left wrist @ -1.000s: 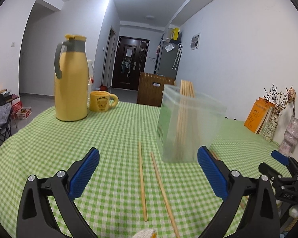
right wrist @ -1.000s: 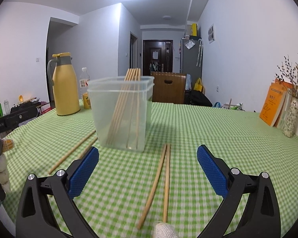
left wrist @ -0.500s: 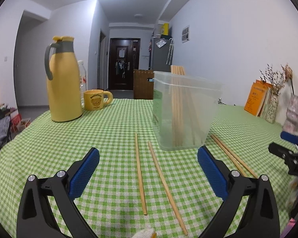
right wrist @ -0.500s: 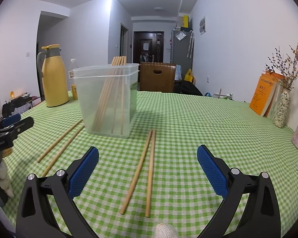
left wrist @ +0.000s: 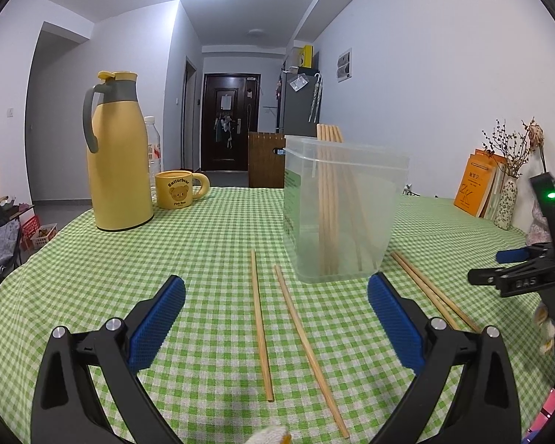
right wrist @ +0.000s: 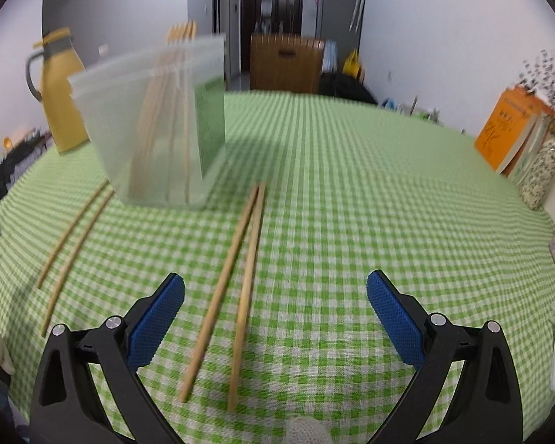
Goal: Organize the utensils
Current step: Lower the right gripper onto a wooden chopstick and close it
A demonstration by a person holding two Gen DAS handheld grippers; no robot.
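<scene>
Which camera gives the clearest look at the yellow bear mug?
The left wrist view: the yellow mug stands sharp and whole beside the thermos, bear print readable. In the right wrist view the mug cannot be made out; that picture is blurred.

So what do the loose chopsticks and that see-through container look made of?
Chopsticks: probably bamboo or light wood, matte tan, uncoated by the look. Container: translucent, slightly frosted plastic; the sticks standing inside show through its walls.

We've got 2 wrist cams low over the table (left wrist: 92, 277): left looks level, right tilts down closer, and both share the plastic container (left wrist: 342, 207) and loose chopsticks (right wrist: 240, 277).
</scene>
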